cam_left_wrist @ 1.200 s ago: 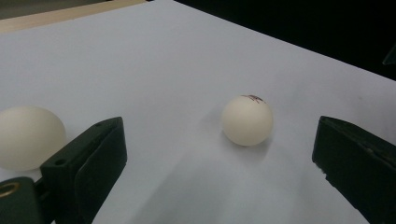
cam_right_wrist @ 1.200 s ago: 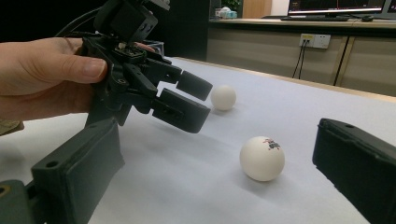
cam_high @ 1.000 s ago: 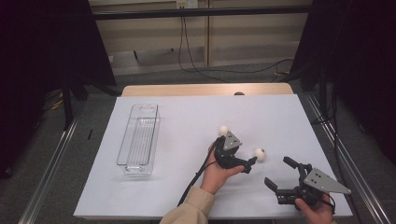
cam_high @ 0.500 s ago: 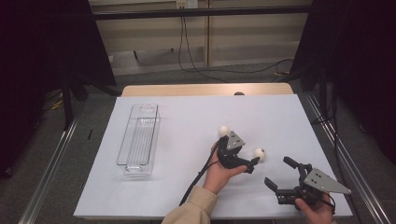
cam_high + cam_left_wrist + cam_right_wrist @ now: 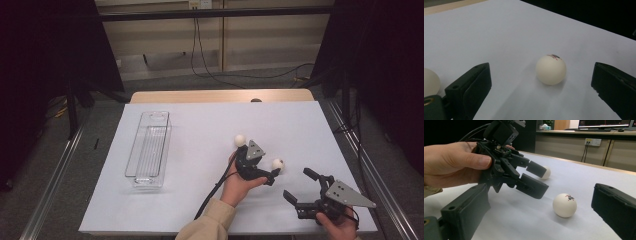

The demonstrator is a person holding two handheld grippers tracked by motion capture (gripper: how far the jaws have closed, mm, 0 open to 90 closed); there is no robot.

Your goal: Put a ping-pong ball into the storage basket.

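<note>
Left gripper jaws apart, near ball lying between them on table toward front right corner. Right gripper jaws apart, just beside.

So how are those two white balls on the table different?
The near ball lies between the open jaws of the left tool; the far ball lies beside that tool, outside its jaws. The near ball bears a small printed mark; no mark shows on the far ball. Both are plain white and alike in size.
</note>
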